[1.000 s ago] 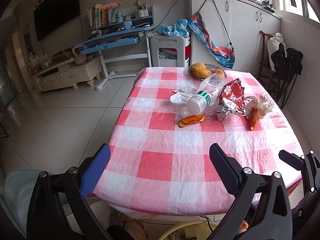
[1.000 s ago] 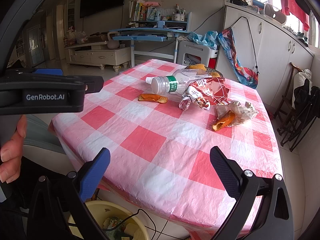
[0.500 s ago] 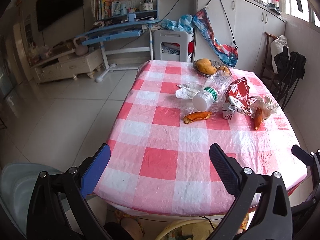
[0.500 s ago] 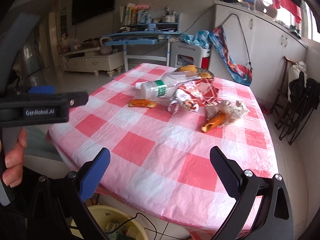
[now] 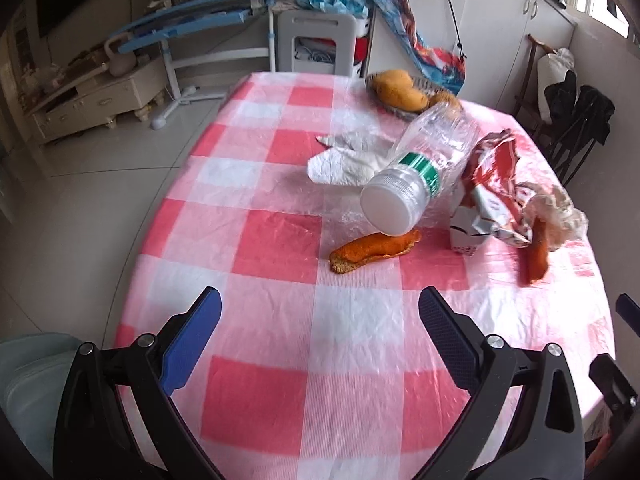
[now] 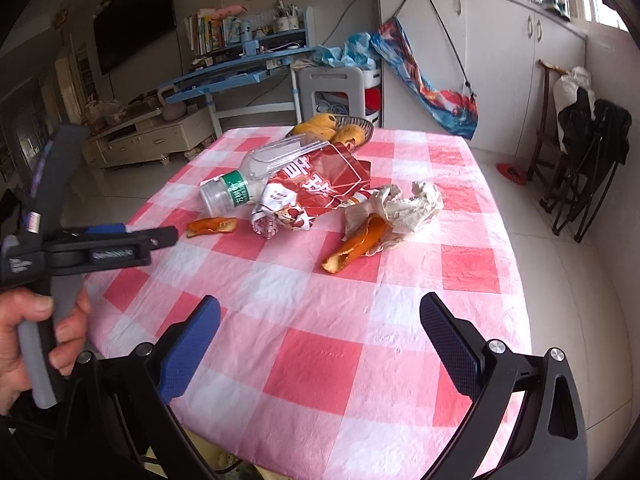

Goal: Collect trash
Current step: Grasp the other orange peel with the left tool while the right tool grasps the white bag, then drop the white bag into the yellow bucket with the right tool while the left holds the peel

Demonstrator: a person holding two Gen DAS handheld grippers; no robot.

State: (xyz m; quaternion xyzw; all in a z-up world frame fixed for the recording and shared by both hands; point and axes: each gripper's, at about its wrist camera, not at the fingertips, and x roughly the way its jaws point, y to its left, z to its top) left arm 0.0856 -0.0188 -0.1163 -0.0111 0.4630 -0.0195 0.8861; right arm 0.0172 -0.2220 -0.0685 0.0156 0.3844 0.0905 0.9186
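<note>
Trash lies across the far half of a pink-checked table (image 5: 280, 392) (image 6: 320, 364). A clear plastic bottle (image 5: 420, 176) (image 6: 248, 180) lies on its side, cap toward me. An orange peel (image 5: 374, 249) (image 6: 212, 226) lies just in front of it. A red snack bag (image 5: 496, 184) (image 6: 316, 188) and crumpled paper (image 6: 404, 204) (image 5: 564, 212) with a second peel (image 6: 352, 246) (image 5: 536, 252) lie to the right. A white tissue (image 5: 348, 160) lies behind the bottle. My left gripper (image 5: 318, 328) and right gripper (image 6: 320, 332) both hang open and empty above the near table.
A basket of yellow fruit (image 5: 404, 90) (image 6: 340, 128) stands at the table's far edge. A person's hand (image 6: 28, 340) holds the left gripper's handle. A blue desk (image 6: 240, 72), white cabinets (image 6: 500, 60) and a chair with dark clothes (image 6: 588, 152) ring the table.
Both grippers have moved forward over the table toward the trash, which now looks larger and closer. The yellow bin under the near edge has dropped out of sight. Both stay open.
</note>
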